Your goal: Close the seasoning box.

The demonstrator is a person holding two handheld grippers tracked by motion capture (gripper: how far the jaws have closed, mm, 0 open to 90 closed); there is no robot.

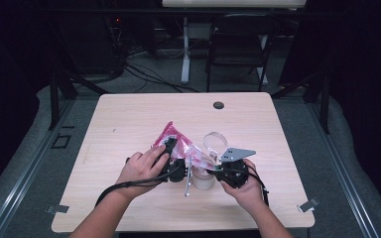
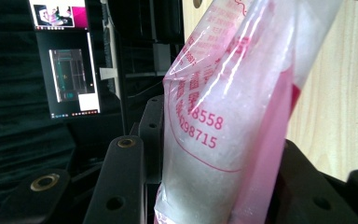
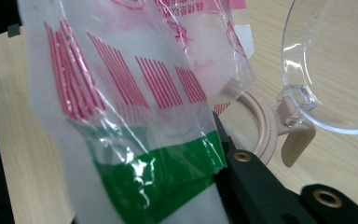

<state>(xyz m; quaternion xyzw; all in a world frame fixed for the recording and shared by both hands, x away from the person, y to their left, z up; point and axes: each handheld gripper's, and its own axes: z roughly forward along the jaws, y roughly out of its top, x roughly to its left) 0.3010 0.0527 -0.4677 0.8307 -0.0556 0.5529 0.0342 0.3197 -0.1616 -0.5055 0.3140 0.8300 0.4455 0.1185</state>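
Two grippers clamp one pink bag (image 1: 174, 140) above a pale wooden table (image 1: 129, 119) in a dark room.

Plastic bag (image 1: 174, 141) w/ pink-red print and white granules inside (a green band shows in the right gripper view (image 3: 168, 172)), raised off the wooden table, tilted over the jar. Jar (image 1: 204, 174): clear w/ beige rim, upright near table centre, its clear hinged lid (image 1: 215, 143) flipped open.

The clear plastic bag with pink print (image 2: 223, 135) bore the pink digits "8558" and, beneath them, "298715". Other pink characters beside those numbers were too blurred to read.
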